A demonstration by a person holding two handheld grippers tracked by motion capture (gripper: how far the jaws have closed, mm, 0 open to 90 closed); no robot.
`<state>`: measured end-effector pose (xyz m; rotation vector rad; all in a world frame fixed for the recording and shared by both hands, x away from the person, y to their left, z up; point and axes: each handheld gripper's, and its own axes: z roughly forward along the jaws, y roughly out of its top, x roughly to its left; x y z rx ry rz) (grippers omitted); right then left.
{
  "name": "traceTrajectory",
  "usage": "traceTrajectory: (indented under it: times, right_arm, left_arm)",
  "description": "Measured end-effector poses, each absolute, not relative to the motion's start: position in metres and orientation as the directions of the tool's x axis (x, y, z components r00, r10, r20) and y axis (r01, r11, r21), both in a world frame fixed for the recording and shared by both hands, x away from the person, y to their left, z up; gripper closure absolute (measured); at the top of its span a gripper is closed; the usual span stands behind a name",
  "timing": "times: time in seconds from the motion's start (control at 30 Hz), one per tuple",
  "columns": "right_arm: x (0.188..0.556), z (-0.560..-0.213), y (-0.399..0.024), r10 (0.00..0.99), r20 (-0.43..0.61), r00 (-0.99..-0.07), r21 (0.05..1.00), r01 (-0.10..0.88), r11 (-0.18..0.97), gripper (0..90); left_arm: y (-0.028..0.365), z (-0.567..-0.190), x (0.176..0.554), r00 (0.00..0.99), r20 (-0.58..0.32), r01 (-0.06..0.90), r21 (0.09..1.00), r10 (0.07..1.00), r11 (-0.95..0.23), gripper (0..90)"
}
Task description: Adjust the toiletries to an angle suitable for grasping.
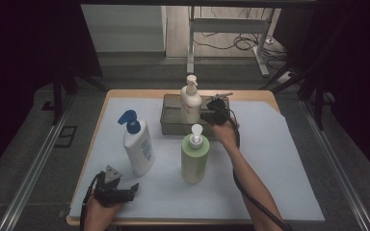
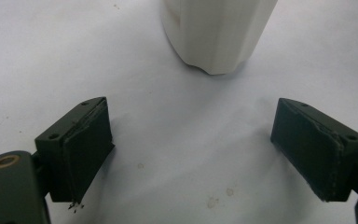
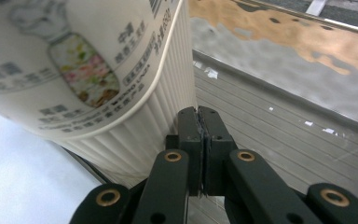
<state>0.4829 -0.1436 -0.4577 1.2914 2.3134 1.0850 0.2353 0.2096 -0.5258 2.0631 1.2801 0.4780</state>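
The right gripper [image 1: 207,117] is reaching over the metal tray [image 1: 169,126] at the far side of the table [image 1: 265,159], its jaws pressed flat together with nothing between them and their tips lying against the ribbed flank of the cream pump bottle [image 1: 191,102], which is standing upright inside the tray. The step in hand is judged to be a nudge or steadying push on that bottle — best done low on the body, since a tall, narrow container pushed near its pump is likely to tip. In the right gripper view the bottle [image 3: 88,70] is showing a glossy printed label above fine vertical ribbing, and the tray floor [image 3: 270,135] is reading as brushed, reflective metal; whether the tips are truly touching the ribs or sitting just beside them is hard to settle. The left gripper [image 1: 118,192] is resting near the table's front edge, its jaws standing wide apart and empty — the matte black pads [image 2: 86,149] are looking scuffed. Just beyond it the white bottle with the blue pump [image 1: 137,144] is standing, smooth and rounded; the green bottle [image 1: 195,156] is standing mid-table on the white sheet.
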Motion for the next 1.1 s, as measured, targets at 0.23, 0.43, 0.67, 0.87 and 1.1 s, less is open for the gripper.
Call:
traceTrajectory:
  times: [0.23,0.43,0.67,0.87,1.1]
  right_arm:
    - [0.485,-0.458,-0.134,0.815,0.119,-0.567,0.724,0.612,0.319,88.3]
    - [0.486,-0.458,-0.129,0.808,0.13,-0.574,0.726,0.61,0.317,88.4]
    - [0.488,-0.457,-0.127,0.806,0.128,-0.578,0.726,0.608,0.322,88.2]
    - [0.489,-0.459,-0.126,0.806,0.132,-0.576,0.714,0.619,0.326,88.3]
    - [0.49,-0.459,-0.12,0.803,0.132,-0.582,0.704,0.625,0.337,88.2]
  left_arm:
    - [0.21,-0.526,0.235,0.456,-0.033,0.651,0.694,0.89,-0.307,12.1]
    - [0.21,-0.526,0.235,0.455,-0.033,0.651,0.694,0.89,-0.307,12.0]
    - [0.21,-0.526,0.235,0.456,-0.033,0.651,0.694,0.89,-0.308,12.0]
    - [0.21,-0.526,0.235,0.456,-0.033,0.651,0.694,0.89,-0.307,12.0]
    - [0.209,-0.526,0.235,0.455,-0.034,0.651,0.694,0.89,-0.307,12.0]
